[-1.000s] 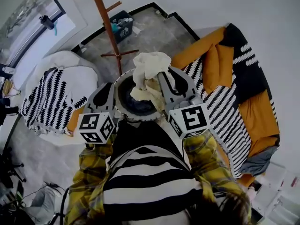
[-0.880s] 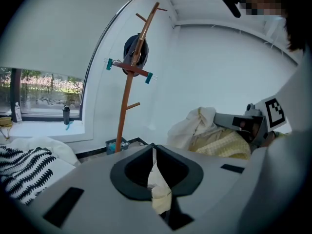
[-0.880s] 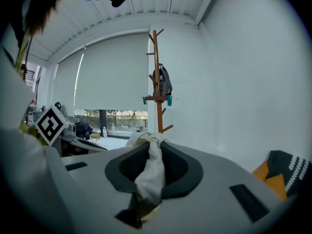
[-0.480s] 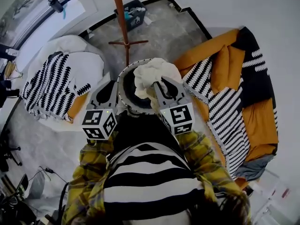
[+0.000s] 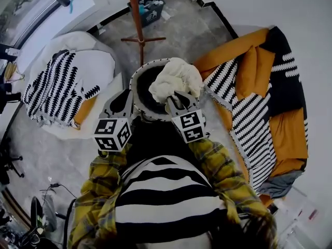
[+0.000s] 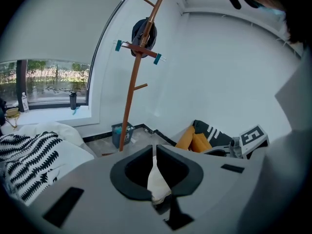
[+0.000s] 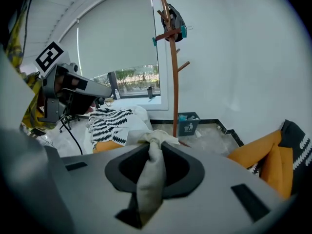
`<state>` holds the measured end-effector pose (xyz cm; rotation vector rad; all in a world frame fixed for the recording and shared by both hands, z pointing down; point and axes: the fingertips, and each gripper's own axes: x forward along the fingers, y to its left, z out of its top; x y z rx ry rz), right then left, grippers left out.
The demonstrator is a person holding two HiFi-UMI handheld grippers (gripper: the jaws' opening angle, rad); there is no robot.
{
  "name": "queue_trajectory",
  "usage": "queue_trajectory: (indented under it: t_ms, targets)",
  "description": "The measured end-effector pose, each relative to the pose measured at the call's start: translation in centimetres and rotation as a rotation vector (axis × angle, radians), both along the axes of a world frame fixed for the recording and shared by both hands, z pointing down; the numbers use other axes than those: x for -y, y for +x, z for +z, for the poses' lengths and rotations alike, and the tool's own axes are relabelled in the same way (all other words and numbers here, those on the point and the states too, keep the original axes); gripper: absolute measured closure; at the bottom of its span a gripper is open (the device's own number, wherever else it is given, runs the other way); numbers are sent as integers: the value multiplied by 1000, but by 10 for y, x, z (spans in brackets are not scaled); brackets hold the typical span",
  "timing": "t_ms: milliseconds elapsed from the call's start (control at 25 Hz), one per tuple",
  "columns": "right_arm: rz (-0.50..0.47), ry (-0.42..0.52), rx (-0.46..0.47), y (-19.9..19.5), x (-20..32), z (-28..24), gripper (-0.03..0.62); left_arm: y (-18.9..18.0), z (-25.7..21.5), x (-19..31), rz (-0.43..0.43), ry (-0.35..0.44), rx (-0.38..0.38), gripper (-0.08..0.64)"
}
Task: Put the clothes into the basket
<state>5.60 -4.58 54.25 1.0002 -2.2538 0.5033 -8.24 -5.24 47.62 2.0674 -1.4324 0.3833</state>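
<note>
A round basket (image 5: 136, 87), dark inside, sits at frame centre with a crumpled cream cloth (image 5: 176, 77) bunched over its right rim; grey floor (image 5: 181, 30), a coat stand (image 5: 136, 14) above, orange-and-striped bedding (image 5: 259, 87) at right; the left gripper (image 5: 126, 101) has its fingers pressed on a thin fold of cloth; the right gripper (image 5: 176, 100) clamps a thick twist.

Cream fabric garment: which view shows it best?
Head view: the whole cream fabric garment bunches over the round basket. Each gripper view shows only a narrow strip of it pinched between the jaws.
</note>
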Motion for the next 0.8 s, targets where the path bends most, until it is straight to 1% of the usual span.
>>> queue_trajectory:
  t_ms: [80, 120, 200, 360, 800]
  targets:
    - [-3, -27, -38, 4, -2, 9, 510, 3, 5, -2, 6, -13, -1, 525]
    - [-3, -37, -56, 5, -3, 12, 473, 5, 6, -3, 9, -18, -2, 525]
    - [-1, -29, -69, 7, -2, 11, 448, 7, 9, -3, 15, -25, -3, 525]
    - [27, -14, -42, 9, 2, 7, 448, 11, 12, -1, 29, -29, -7, 525]
    - [92, -14, -36, 28, 1, 2, 448, 22, 9, 2, 58, -26, -9, 525]
